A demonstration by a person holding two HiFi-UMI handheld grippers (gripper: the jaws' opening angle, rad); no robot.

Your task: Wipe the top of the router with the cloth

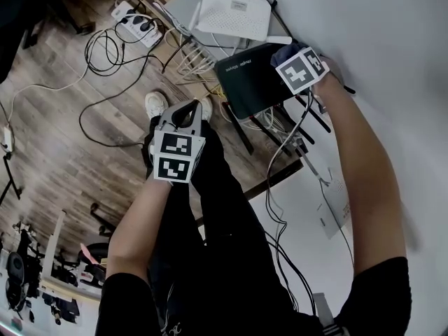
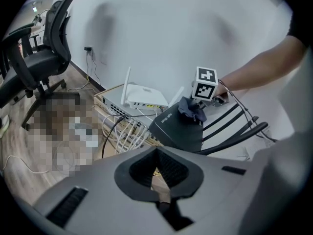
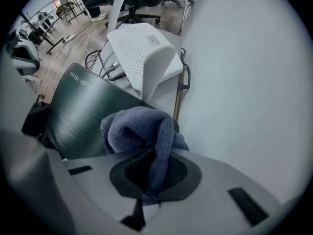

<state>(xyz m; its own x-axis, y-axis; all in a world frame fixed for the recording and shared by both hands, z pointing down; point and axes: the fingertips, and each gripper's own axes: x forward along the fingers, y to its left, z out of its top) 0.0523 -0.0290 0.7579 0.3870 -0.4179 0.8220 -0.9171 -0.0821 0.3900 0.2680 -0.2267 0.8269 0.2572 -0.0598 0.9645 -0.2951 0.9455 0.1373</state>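
Note:
The black router [image 1: 255,75] lies tilted beside a white wall, its top facing me. My right gripper [image 1: 290,60] is at the router's far right corner and is shut on a bunched blue-grey cloth [image 3: 139,129]; the cloth hangs from between the jaws and rests on the black router's [image 3: 83,111] dark top. In the left gripper view the cloth [image 2: 191,109] sits on the router [image 2: 178,129] under the right gripper's marker cube. My left gripper [image 1: 187,105] hangs over the floor, left of the router, away from it. Its jaws [image 2: 157,173] are shut on nothing.
A white router [image 1: 234,12] stands just behind the black one. Black antennas [image 2: 234,126] stick out to the right. A switch with several white cables [image 2: 117,109] lies below, a power strip [image 1: 136,23] and loose cords on the wooden floor. An office chair [image 2: 39,58] stands further left.

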